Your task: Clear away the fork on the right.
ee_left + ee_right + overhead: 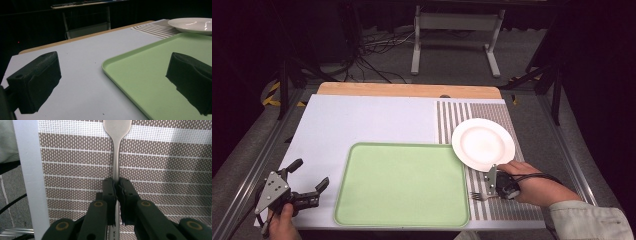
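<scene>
Item: fork (116, 157), metal, one piece, matte silver-grey. Judged light, rigid and not fragile, but smooth and narrow, so liable to slip or swivel between pads; best taken on the flat handle, squarely across its width, near the middle for balance. Appearance: slim straight handle widening into a rounded neck toward the head; tines (475, 196) point toward the green tray (402, 220); some small lettering near the handle end, too small to read. Location: lying flat on the brown-and-white striped placemat (162, 165) at the near right of the bench (362, 120), just in front of the white plate (483, 143) and beside the tray's right edge. Right tool (117, 185): jaws drawn almost fully together, pads pressed on the fork's handle from both sides, fork apparently not yet lifted off the mat. Left tool (309, 177): jaws spread wide, holding nothing, poised at the near left of the bench beside the tray.
</scene>
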`<move>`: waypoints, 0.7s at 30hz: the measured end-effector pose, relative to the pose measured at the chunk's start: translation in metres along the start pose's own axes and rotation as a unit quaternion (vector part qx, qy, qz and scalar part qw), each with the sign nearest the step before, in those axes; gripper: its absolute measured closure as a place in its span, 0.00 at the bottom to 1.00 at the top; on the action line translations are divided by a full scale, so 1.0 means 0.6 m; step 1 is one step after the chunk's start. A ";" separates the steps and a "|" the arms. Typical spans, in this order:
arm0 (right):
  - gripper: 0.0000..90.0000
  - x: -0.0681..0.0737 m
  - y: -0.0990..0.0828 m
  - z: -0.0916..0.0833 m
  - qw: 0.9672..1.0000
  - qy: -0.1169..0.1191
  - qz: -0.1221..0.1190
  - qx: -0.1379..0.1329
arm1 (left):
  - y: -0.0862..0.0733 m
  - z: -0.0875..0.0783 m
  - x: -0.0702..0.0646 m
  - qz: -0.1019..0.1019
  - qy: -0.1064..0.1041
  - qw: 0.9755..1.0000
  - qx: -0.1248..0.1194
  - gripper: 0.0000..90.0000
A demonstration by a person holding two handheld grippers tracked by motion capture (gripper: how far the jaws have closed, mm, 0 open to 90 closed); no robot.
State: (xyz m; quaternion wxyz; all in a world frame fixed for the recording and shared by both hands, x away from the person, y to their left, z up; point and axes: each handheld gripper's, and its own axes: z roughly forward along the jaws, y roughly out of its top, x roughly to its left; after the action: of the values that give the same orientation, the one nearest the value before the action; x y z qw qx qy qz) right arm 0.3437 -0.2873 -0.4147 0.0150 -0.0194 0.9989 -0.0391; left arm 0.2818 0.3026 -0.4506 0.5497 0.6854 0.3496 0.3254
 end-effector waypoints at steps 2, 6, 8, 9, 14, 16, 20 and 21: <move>0.94 0.000 0.000 0.000 1.000 0.000 -0.001 0.001 | 0.000 0.000 0.000 0.000 0.000 1.000 0.001 0.00; 0.94 -0.001 -0.001 0.000 1.000 0.001 -0.001 -0.002 | 0.000 0.000 0.000 0.000 0.000 1.000 0.000 0.00; 0.94 -0.001 -0.001 0.000 1.000 0.000 -0.001 -0.002 | 0.000 0.000 0.000 0.000 0.000 1.000 0.001 0.00; 0.94 -0.001 -0.001 0.000 1.000 0.000 -0.001 -0.002 | 0.000 0.000 0.000 0.000 0.000 1.000 0.001 0.00; 0.94 0.000 -0.002 -0.001 1.000 0.004 0.004 -0.003 | 0.000 0.000 0.000 0.001 0.001 1.000 -0.001 0.00; 0.94 -0.001 -0.002 -0.002 1.000 0.007 0.004 -0.004 | 0.000 0.000 0.000 0.000 0.001 1.000 0.000 0.00; 0.94 -0.001 -0.002 -0.017 1.000 0.004 0.010 -0.012 | 0.000 0.001 -0.001 0.002 0.000 1.000 0.001 0.00; 0.94 0.000 -0.003 -0.020 1.000 0.002 0.015 -0.019 | 0.000 0.001 -0.001 0.001 0.000 1.000 0.001 0.00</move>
State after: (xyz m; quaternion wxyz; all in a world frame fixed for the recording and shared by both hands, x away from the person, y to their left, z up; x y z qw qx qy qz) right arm 0.3436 -0.2880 -0.4024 0.0129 -0.0042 0.9997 -0.0194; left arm 0.2818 0.3018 -0.4505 0.5485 0.6863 0.3495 0.3256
